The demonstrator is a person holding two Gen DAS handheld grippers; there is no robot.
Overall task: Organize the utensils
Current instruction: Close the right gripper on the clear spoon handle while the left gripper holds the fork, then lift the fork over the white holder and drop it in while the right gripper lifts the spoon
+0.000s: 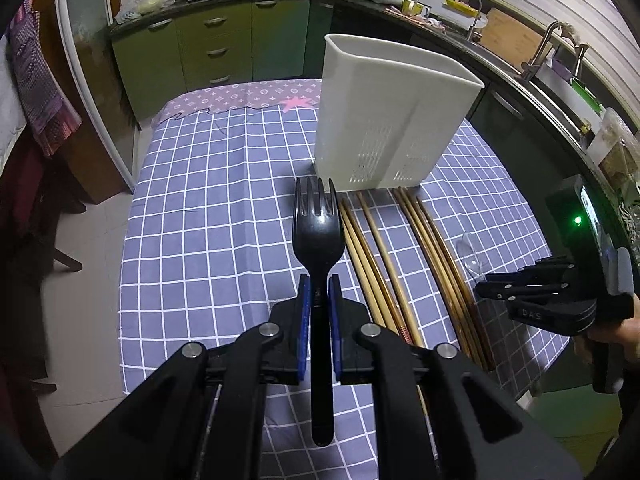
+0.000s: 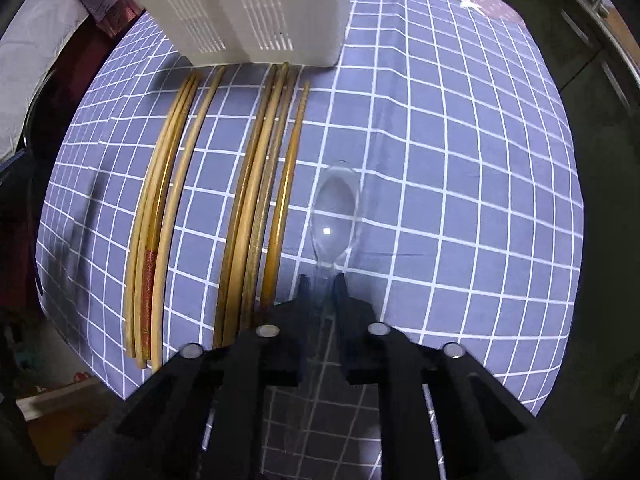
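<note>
My left gripper (image 1: 319, 286) is shut on a black plastic fork (image 1: 317, 232), held above the table with its tines pointing at the white utensil holder (image 1: 388, 116). My right gripper (image 2: 322, 280) is shut on the handle of a clear plastic spoon (image 2: 335, 216), low over the cloth; it also shows in the left wrist view (image 1: 532, 292) at the right, with the spoon (image 1: 470, 254) in front of it. Several wooden chopsticks (image 2: 256, 200) lie side by side in front of the holder (image 2: 248, 8), between the two grippers; they show in the left wrist view (image 1: 400, 264) too.
The table has a blue-grey checked cloth (image 1: 208, 216). Kitchen cabinets (image 1: 224, 48) and a stove with pans stand behind it. A counter with a sink and tap (image 1: 548, 48) runs along the right.
</note>
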